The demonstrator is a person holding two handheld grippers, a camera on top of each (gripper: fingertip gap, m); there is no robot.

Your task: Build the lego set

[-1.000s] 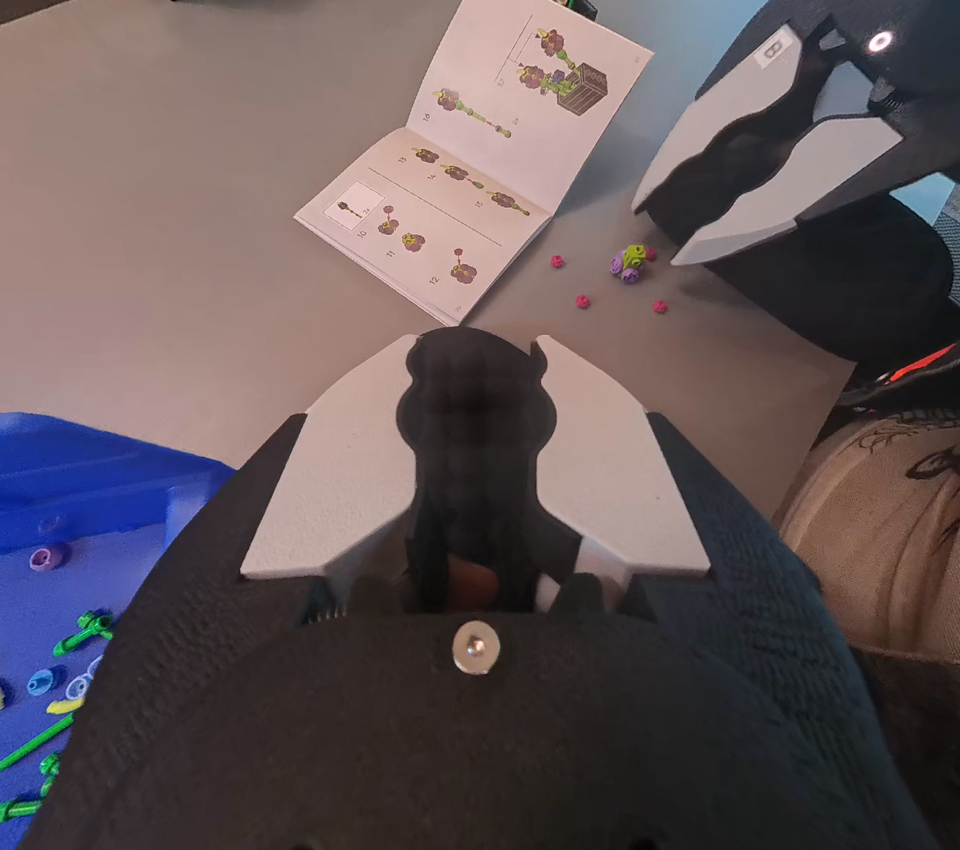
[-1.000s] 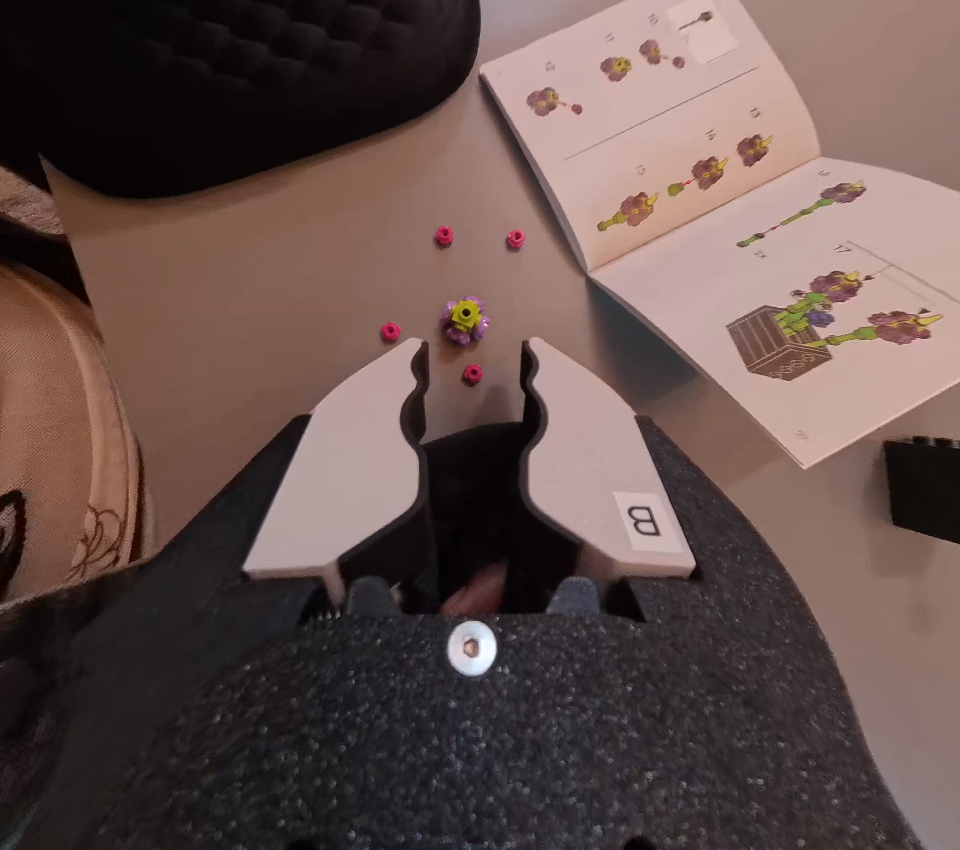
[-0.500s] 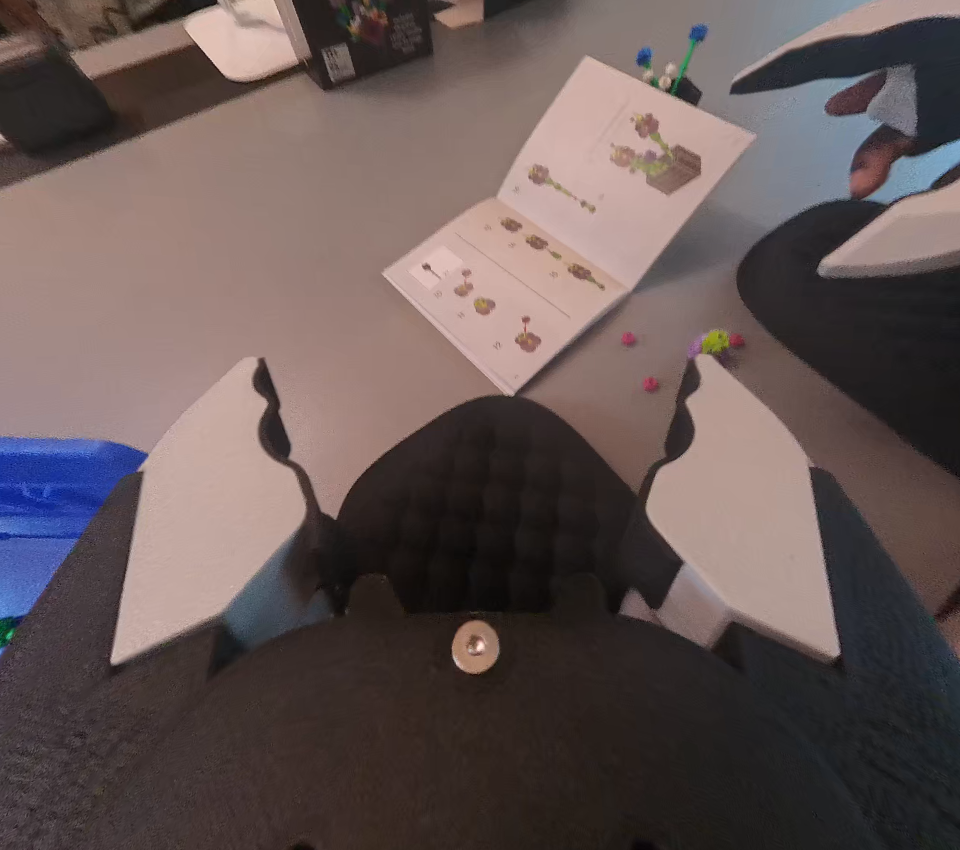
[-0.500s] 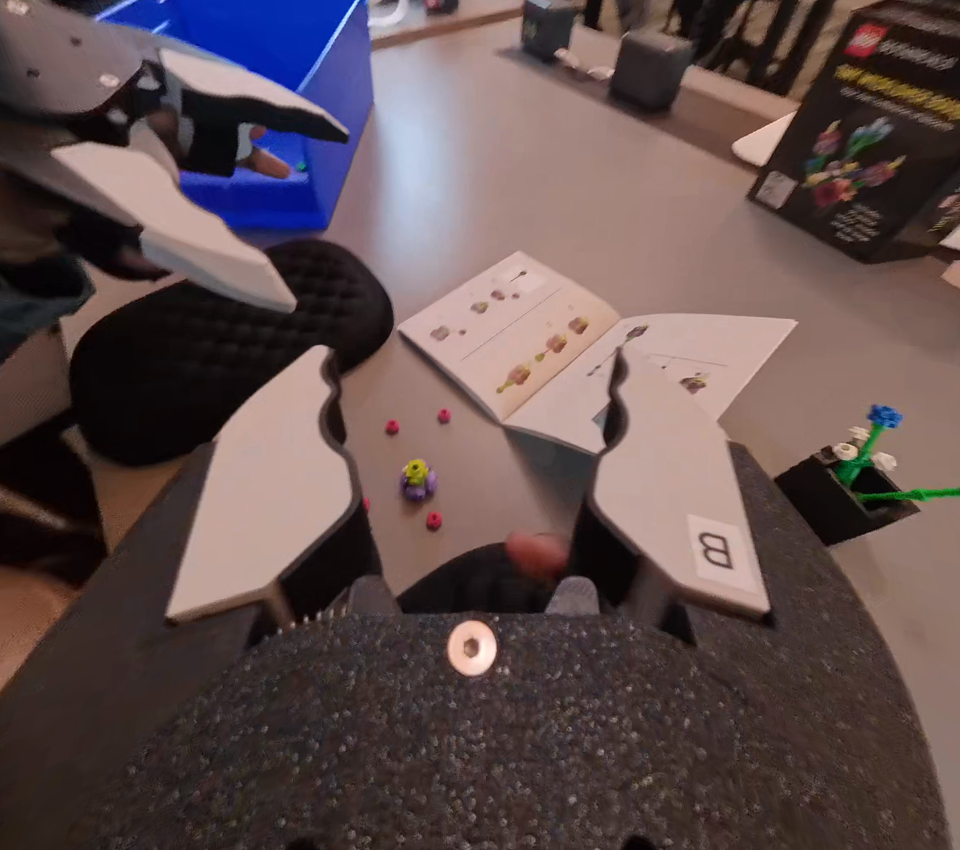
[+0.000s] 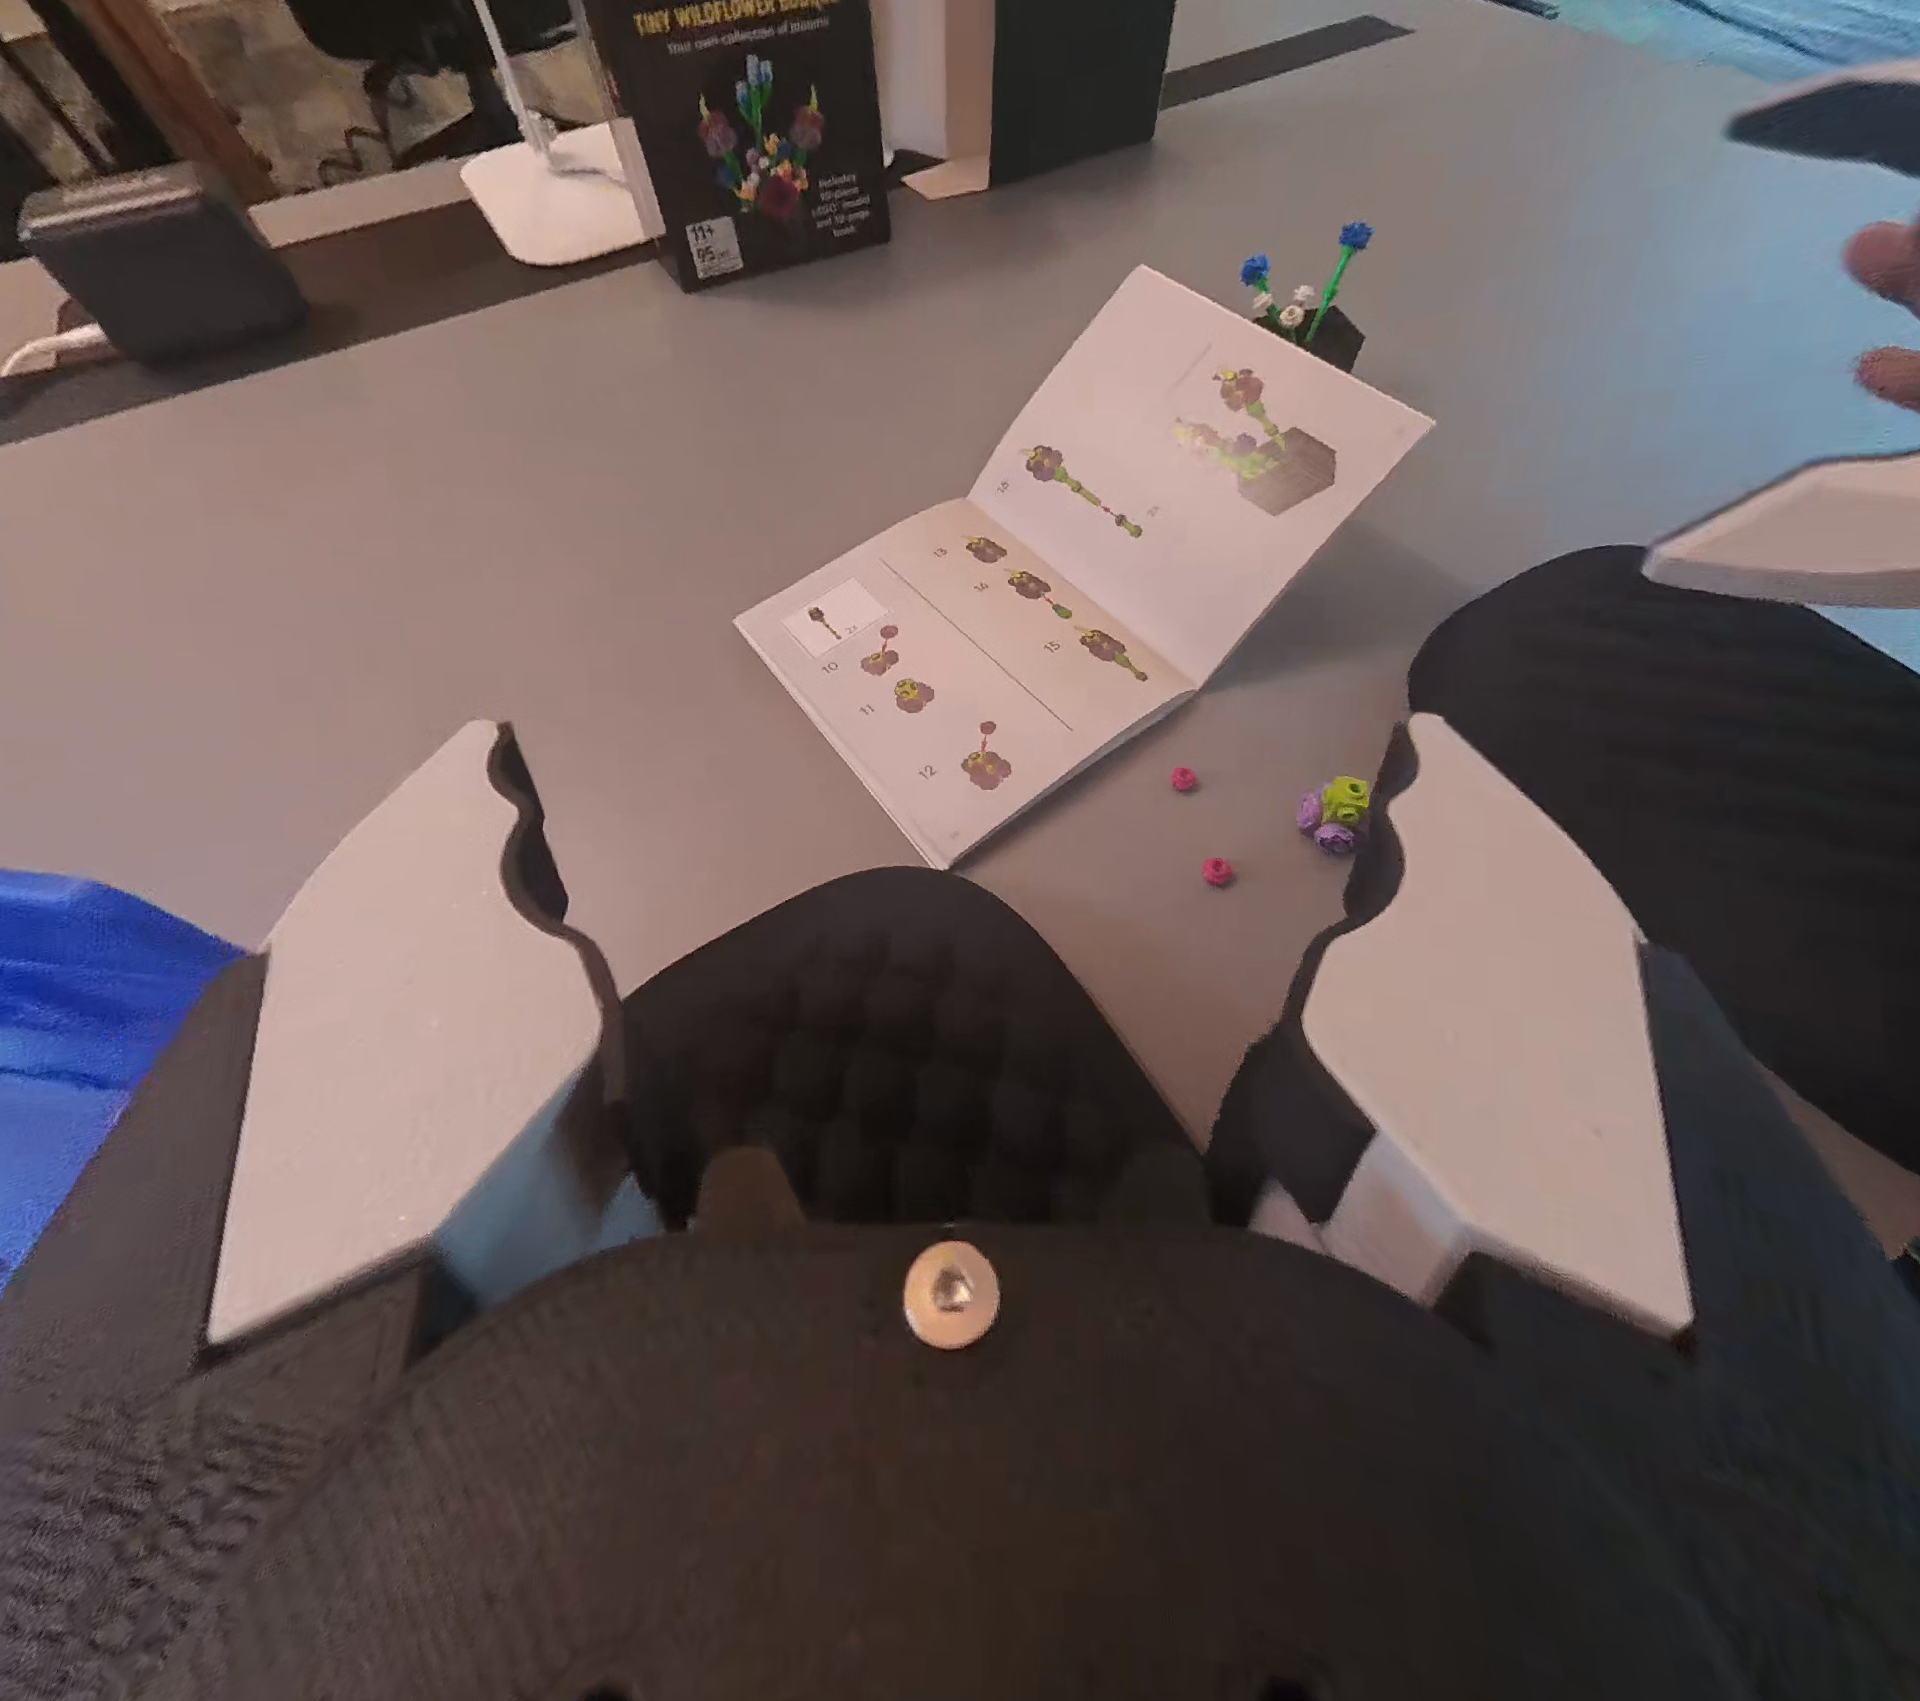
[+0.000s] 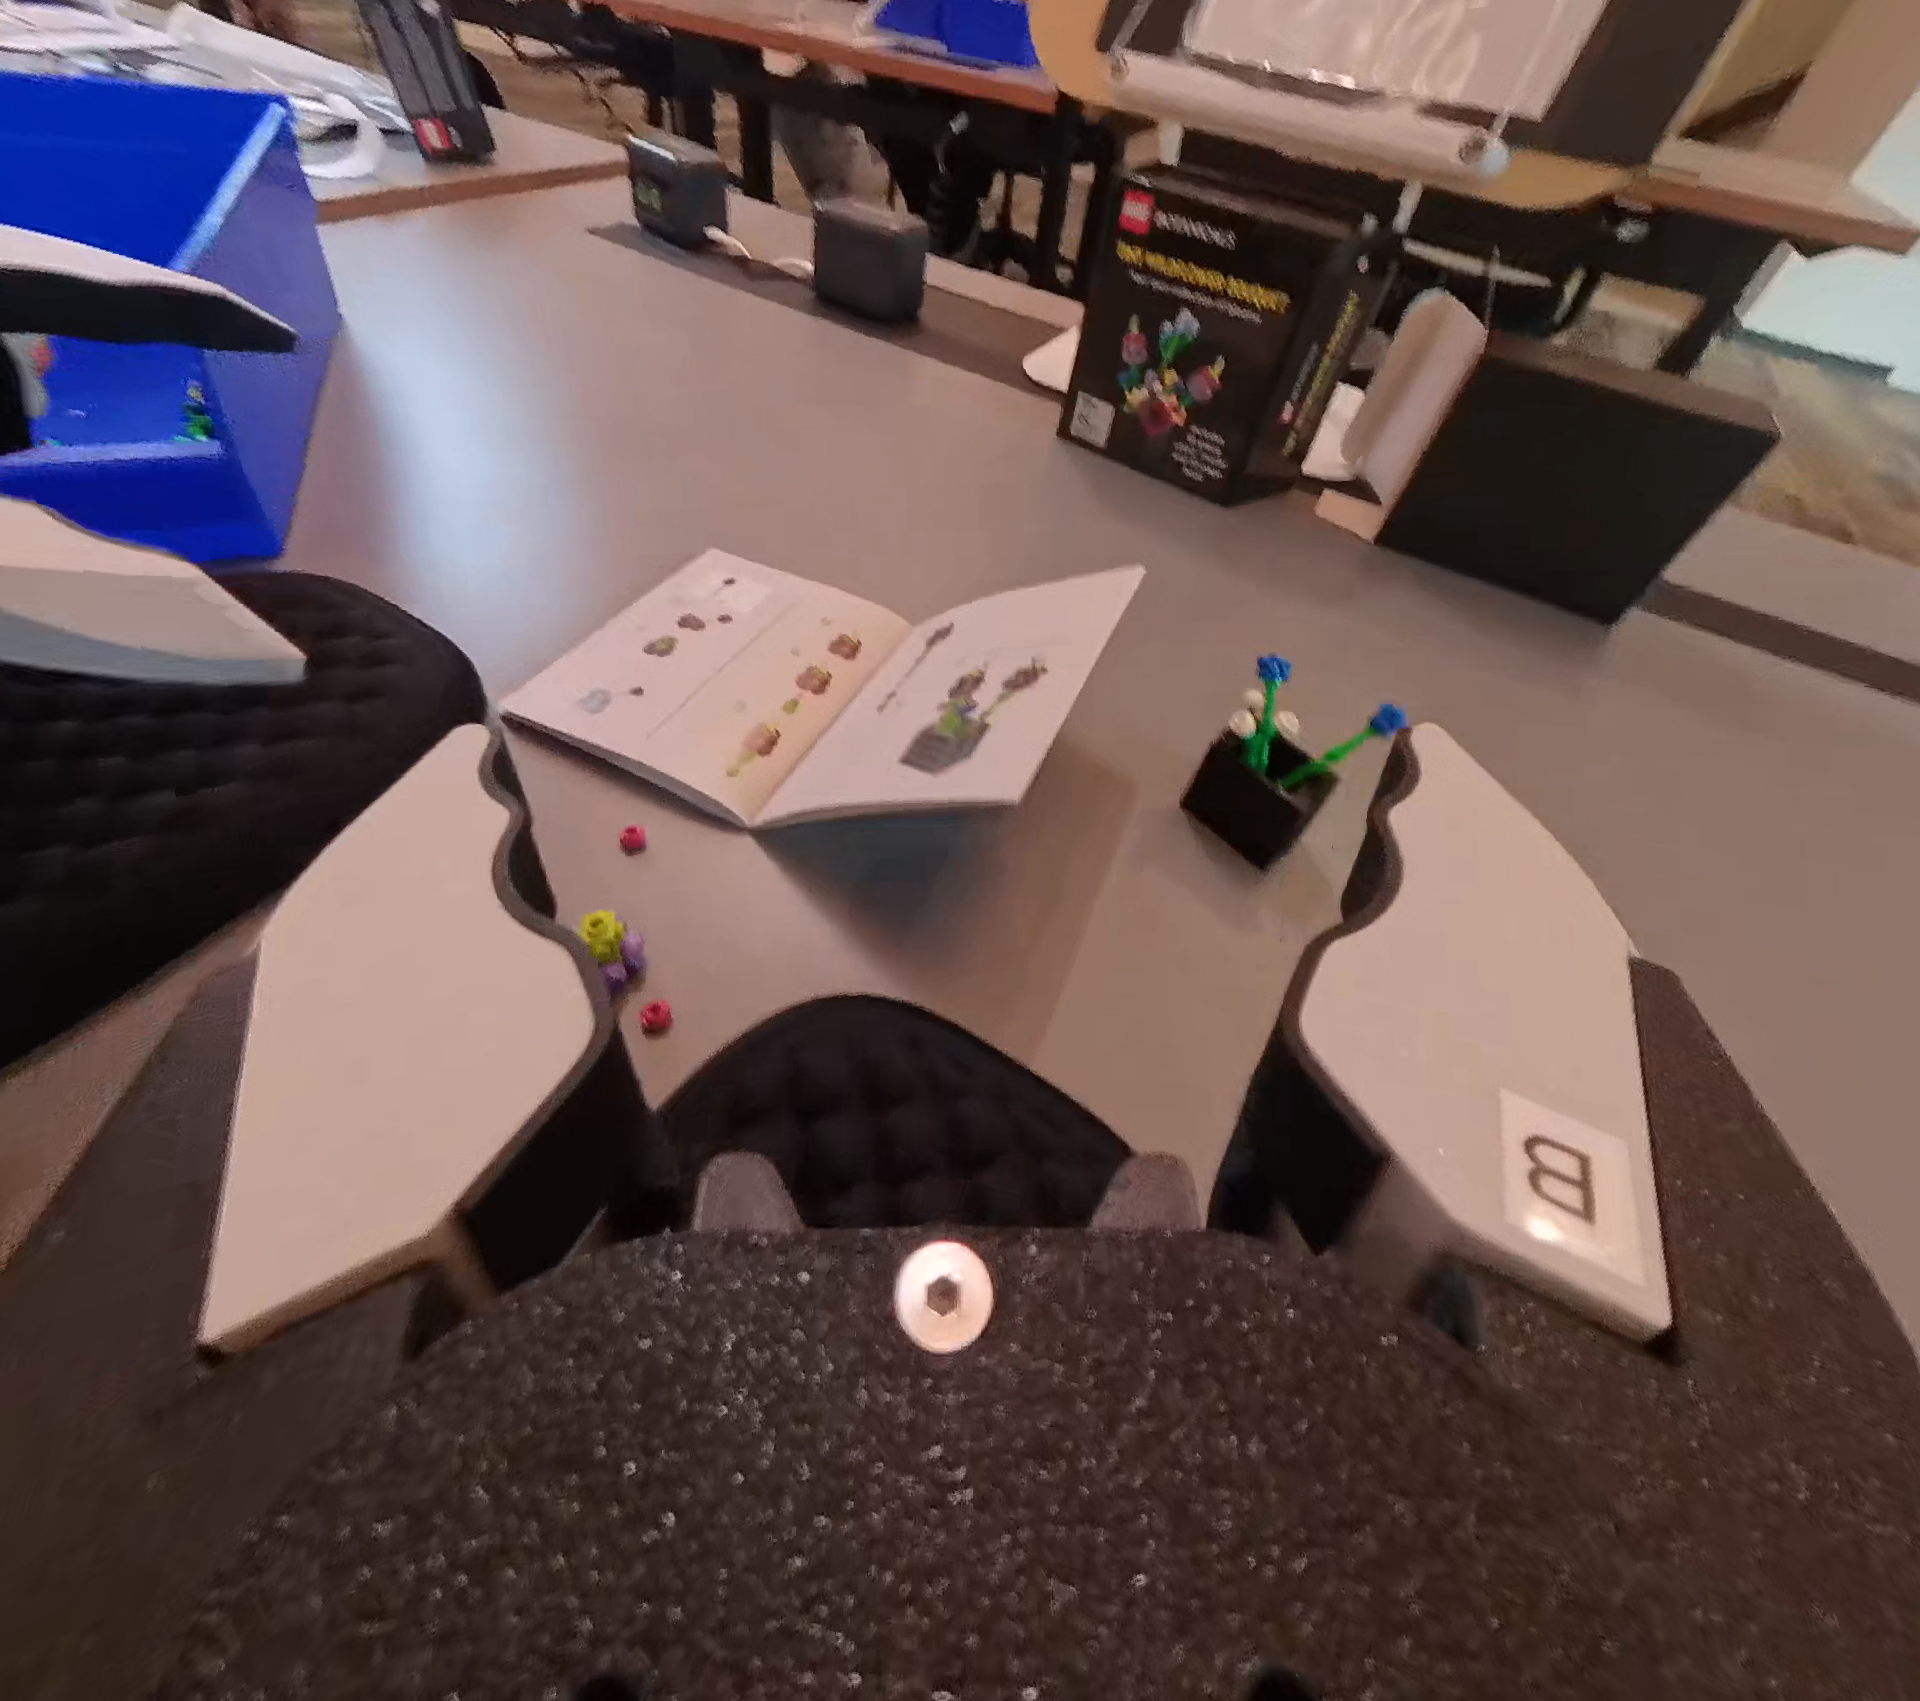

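A small purple and lime flower piece [image 5: 1333, 813] [image 6: 613, 952] lies on the grey table with small magenta studs [image 5: 1216, 871] [image 6: 655, 1016] around it. The open instruction booklet [image 5: 1081, 571] [image 6: 821, 695] lies just beyond. A black pot with blue flowers on green stems [image 5: 1311, 311] [image 6: 1262, 784] stands behind the booklet. My left gripper [image 5: 951, 742] is wide open and empty, held above the table. My right gripper [image 6: 945, 742] is wide open and empty too; it also shows at the right edge of the left wrist view [image 5: 1829, 342].
A blue bin [image 6: 156, 280] [image 5: 73, 997] with loose pieces stands at the left. The black set box [image 5: 743, 93] [image 6: 1210, 352] and a second black box [image 5: 1070, 20] stand at the back. Black quilted cushions [image 5: 1683, 820] [image 6: 156, 768] lie near the front edge.
Both grippers have opened from nearly shut to wide open. Both have lifted and tilted up, so the views now take in the far table and the room.
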